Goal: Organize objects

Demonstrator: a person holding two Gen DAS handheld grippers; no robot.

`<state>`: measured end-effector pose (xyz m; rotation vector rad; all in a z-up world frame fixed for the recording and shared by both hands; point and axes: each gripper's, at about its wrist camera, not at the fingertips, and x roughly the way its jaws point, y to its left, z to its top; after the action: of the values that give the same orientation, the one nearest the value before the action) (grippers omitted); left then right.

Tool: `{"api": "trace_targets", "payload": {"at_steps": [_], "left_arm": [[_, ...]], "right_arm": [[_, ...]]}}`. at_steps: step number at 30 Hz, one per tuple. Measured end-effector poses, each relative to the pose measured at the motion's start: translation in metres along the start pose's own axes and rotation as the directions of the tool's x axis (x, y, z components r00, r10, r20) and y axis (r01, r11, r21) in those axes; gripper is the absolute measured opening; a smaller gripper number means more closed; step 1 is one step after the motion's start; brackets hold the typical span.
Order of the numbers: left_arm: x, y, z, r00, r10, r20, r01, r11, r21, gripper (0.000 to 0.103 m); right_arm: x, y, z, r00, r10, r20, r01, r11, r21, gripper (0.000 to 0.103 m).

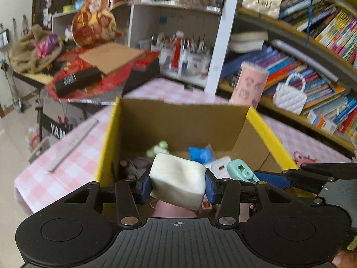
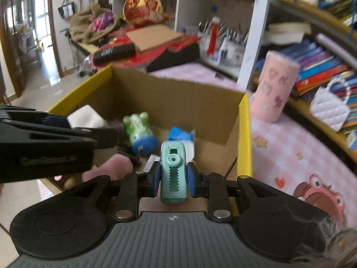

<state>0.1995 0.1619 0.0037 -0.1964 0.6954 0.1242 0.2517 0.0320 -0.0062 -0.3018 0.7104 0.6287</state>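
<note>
My left gripper [image 1: 177, 184] is shut on a white squishy block [image 1: 178, 181] and holds it over the near part of an open cardboard box [image 1: 178, 116] with yellow edges. My right gripper [image 2: 173, 177] is shut on a small teal plastic gadget [image 2: 173, 172] and hovers over the same box [image 2: 178, 93], to the right of the left gripper. Inside the box lie a green-and-blue toy [image 2: 139, 131], a blue packet [image 2: 180, 134], a white charger [image 1: 219, 166] and a pink soft thing [image 2: 111, 167]. In the right wrist view the white block [image 2: 86, 117] shows at the left.
The box stands on a pink checked tablecloth [image 2: 290, 151]. A pink cylinder [image 2: 275, 87] stands just right of the box. Bookshelves with a white quilted handbag [image 1: 290, 96] fill the right. A cluttered side table [image 1: 89, 71] lies behind, and a grey ruler [image 1: 73, 145] left of the box.
</note>
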Motion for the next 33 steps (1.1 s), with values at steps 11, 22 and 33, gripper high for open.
{"api": "trace_targets", "payload": {"at_steps": [11,22,33], "left_arm": [[0.016,-0.001,-0.003,0.998,0.008,-0.061,-0.010,1.000,-0.017,0.048],[-0.051,-0.011,0.009,0.991,-0.061,0.117,0.057,0.998,0.035,0.073],[-0.122,0.004,-0.031,0.975,-0.141,0.172,0.133,0.989,0.062,0.085]], "right_arm": [[0.008,0.001,-0.004,0.999,0.037,0.003,-0.037,0.999,0.003,0.027],[-0.053,0.010,-0.014,0.992,-0.038,0.119,0.025,0.994,0.108,0.045],[-0.140,0.038,-0.071,0.966,-0.209,0.152,0.157,0.943,0.294,0.045]]}}
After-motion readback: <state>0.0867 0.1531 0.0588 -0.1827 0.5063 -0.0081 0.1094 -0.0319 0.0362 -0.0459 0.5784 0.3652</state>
